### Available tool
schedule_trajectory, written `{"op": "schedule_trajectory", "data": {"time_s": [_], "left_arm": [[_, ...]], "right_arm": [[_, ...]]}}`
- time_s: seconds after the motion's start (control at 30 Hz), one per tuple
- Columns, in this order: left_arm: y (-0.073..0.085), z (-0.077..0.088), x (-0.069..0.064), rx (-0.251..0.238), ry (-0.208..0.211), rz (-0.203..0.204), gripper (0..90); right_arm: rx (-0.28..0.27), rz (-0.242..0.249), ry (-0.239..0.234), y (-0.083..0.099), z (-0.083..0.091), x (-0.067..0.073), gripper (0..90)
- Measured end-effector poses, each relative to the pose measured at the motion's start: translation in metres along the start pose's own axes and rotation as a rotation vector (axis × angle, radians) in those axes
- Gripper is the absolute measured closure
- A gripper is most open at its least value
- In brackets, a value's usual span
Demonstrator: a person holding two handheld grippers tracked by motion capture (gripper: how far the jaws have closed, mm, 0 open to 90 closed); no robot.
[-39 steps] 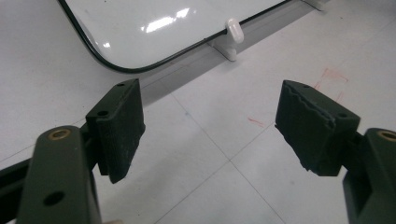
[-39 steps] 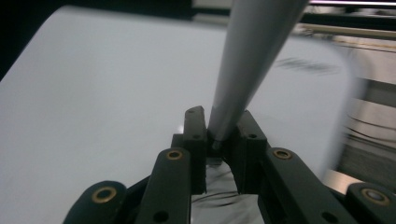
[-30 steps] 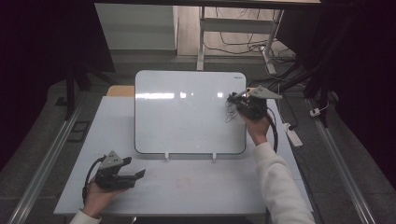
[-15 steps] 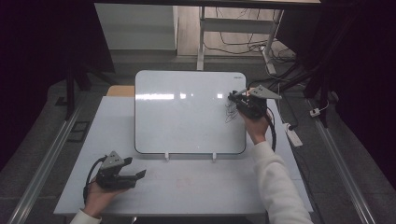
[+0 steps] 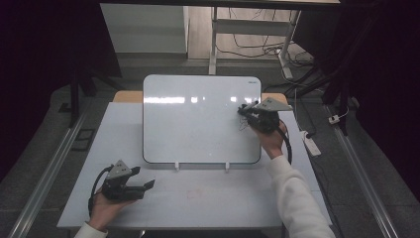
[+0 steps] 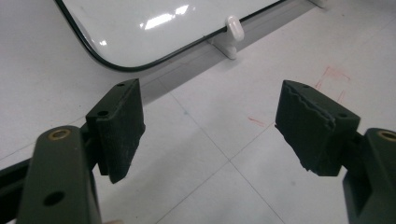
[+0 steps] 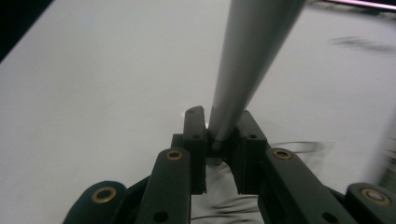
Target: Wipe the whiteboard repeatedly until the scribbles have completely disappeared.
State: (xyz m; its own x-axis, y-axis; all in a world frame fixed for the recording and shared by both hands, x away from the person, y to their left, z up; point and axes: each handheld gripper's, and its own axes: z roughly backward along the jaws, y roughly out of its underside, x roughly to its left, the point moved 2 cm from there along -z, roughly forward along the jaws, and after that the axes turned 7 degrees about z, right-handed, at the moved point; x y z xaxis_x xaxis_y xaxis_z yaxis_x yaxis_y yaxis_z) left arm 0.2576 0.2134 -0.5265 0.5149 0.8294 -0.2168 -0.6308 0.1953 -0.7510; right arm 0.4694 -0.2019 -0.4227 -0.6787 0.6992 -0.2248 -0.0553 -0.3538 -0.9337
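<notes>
A whiteboard (image 5: 198,124) lies tilted on the white table (image 5: 208,198). Over its right edge my right gripper (image 5: 246,112) is shut on a grey marker (image 7: 252,60), which runs up and away between the jaws (image 7: 219,116) toward the board surface (image 7: 93,70). Dark scribbled lines (image 5: 242,125) show on the board beside the gripper, and another stroke (image 7: 364,44) lies further off. My left gripper (image 5: 146,186) rests on the table at the front left. Its jaws (image 6: 210,116) stand open with nothing between them and point at the board's near corner (image 6: 140,23).
Two white clips (image 5: 177,166) (image 6: 233,30) hold the board's near edge. Faint red marks (image 6: 334,77) lie on the table ahead of the left gripper. A power strip (image 5: 311,144) lies on the floor at the right, with cables behind the table.
The right gripper with the marker has shifted only slightly over the board's right side. The left gripper has stayed where it was.
</notes>
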Motion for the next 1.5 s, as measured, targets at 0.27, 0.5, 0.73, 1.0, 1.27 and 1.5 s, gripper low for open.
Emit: {"op": "schedule_trajectory", "data": {"time_s": [0.27, 0.5, 0.73, 1.0, 1.27, 1.5], "left_arm": [[0.000, 0.000, 0.001, -0.001, -0.002, 0.003, 24.0], [0.000, 0.001, 0.002, -0.008, -0.001, 0.006, 24.0], [0.000, 0.001, 0.001, -0.010, -0.002, 0.003, 24.1], [0.000, 0.001, 0.001, -0.009, 0.001, 0.002, 24.1], [-0.001, -0.001, 0.000, -0.005, 0.002, 0.001, 24.1], [-0.001, -0.001, 0.000, -0.003, 0.003, 0.001, 24.1]], "right_arm": [[-0.026, -0.046, 0.080, -0.004, 0.006, -0.022, 77.9], [-0.013, -0.009, 0.046, -0.001, 0.005, -0.016, 77.9], [-0.002, -0.005, 0.083, 0.000, 0.010, -0.021, 77.9], [0.008, -0.016, 0.063, 0.006, 0.015, -0.022, 77.9], [0.012, 0.012, 0.059, 0.009, 0.015, -0.014, 77.9], [0.003, 0.001, 0.023, 0.007, 0.007, -0.002, 77.9]]}}
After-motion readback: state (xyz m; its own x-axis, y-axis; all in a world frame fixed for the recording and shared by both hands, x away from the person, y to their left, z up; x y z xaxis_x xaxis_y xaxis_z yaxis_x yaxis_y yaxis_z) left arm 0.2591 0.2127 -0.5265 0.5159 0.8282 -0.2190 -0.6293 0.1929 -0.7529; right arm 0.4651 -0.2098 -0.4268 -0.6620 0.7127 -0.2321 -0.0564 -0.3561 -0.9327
